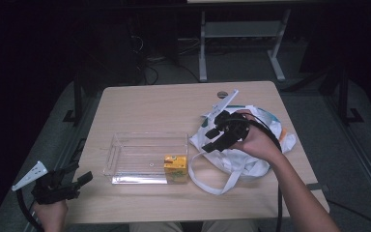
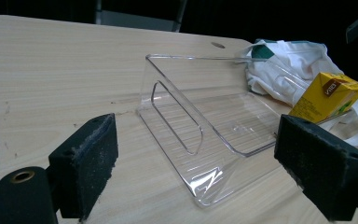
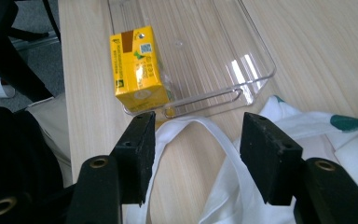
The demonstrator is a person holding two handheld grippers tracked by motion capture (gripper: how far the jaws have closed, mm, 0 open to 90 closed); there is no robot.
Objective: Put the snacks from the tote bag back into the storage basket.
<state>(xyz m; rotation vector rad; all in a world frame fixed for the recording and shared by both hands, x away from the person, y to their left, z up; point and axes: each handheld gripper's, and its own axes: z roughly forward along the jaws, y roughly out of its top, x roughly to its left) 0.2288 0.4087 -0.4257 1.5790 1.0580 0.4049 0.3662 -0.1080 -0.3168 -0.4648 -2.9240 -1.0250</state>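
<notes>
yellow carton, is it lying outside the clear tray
No, the yellow carton stands inside the clear tray, in its near right corner.

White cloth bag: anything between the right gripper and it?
Nothing visible. The right gripper hangs open directly above the white cloth bag, its strap passing below the jaws. The yellow juice carton sits apart in the clear plastic tray, off the path.

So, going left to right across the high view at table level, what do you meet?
Left gripper with open fingers → clear plastic rectangular bin → yellow juice carton inside its right end → white cloth bag with the right gripper over it.
</notes>
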